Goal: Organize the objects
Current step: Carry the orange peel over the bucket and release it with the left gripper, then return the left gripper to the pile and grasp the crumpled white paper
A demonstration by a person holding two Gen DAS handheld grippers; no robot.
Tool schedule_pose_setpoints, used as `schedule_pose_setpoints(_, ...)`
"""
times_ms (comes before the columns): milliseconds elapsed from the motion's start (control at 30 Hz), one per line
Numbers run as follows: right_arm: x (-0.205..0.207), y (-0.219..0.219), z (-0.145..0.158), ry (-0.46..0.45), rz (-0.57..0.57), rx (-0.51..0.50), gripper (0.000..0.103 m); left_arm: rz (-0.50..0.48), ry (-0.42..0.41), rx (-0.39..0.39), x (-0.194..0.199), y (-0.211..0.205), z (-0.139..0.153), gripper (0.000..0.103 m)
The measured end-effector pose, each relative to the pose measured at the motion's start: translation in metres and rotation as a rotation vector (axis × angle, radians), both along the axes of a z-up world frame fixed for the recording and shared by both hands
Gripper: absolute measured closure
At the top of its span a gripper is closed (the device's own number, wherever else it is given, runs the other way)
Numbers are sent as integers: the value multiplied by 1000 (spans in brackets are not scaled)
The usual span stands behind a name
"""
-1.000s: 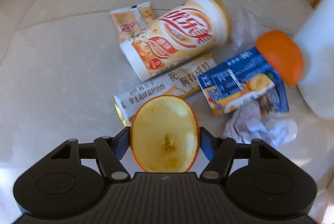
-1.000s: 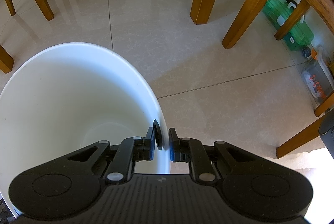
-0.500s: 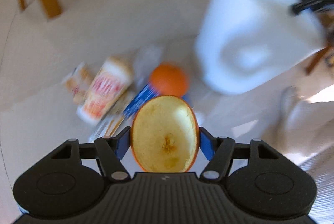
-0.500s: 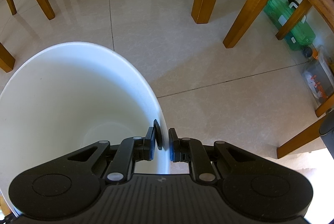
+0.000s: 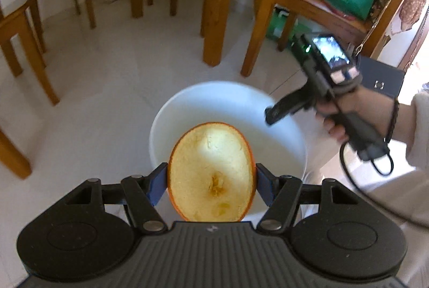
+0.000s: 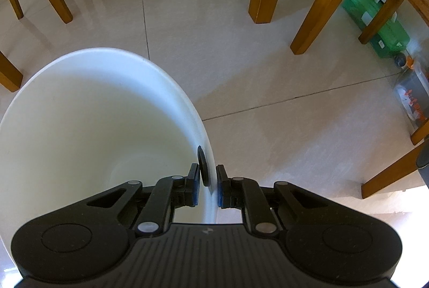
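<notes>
Two claws clamped: left claw (image 5: 211,182) on orange peel (image 5: 211,172); right claw (image 6: 208,187) on bucket (image 6: 80,127) rim; tiled floor (image 6: 241,68).

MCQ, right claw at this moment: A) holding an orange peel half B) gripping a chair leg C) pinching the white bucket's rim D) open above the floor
C: in the right wrist view the right claw is shut on the rim of the white bucket, one pad inside the wall and one outside; the orange peel half is in the left claw instead.
</notes>
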State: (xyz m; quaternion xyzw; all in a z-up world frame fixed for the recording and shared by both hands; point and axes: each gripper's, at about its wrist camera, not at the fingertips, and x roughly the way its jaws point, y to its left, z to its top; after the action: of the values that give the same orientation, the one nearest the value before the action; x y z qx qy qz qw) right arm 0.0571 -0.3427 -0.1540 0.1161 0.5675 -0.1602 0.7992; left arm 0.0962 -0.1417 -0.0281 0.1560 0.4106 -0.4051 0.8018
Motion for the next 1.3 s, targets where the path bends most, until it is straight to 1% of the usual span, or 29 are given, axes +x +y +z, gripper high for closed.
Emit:
schedule_pose_setpoints(133, 0, -4, 6, -20, -15, 22, 91, -12, -3, 3, 4, -23, -10, 36)
schedule_pose_setpoints(233, 0, -7, 12, -36, -21, 40, 91, -9, 14, 4, 6, -30, -20, 36)
schedule_pose_setpoints(300, -1, -7, 11, -39, -18, 41, 91, -4, 19, 5, 2, -32, -17, 36)
schedule_pose_setpoints(400, -1, -5, 11, -35, -1, 28, 91, 14, 26, 25, 3, -35, -22, 28)
schedule_pose_setpoints(467, 0, -5, 11, -34, 2, 25, 91, 37, 16, 17, 4, -33, -24, 18)
schedule_pose_setpoints(533, 0, -5, 11, -33, 4, 22, 91, 52, 8, 4, 5, -28, -24, 14)
schedule_pose_setpoints(767, 3, 4, 12, -22, 41, -42, 91, 111, -5, 2, 0, 3, -24, 10)
schedule_pose_setpoints(867, 3, 4, 12, -21, 44, -47, 91, 142, 2, 10, -4, 16, -28, 9)
schedule_pose_setpoints(1067, 3, 6, 12, -22, 47, -59, 91, 202, -15, 65, -22, 45, -49, 9)
schedule_pose_setpoints(1133, 3, 8, 11, -21, 51, -64, 91, 235, -2, 77, -28, 56, -59, 8)
schedule_pose_setpoints(1300, 2, 8, 12, -22, 44, -60, 91, 355, 96, 87, -35, 87, -95, 8)
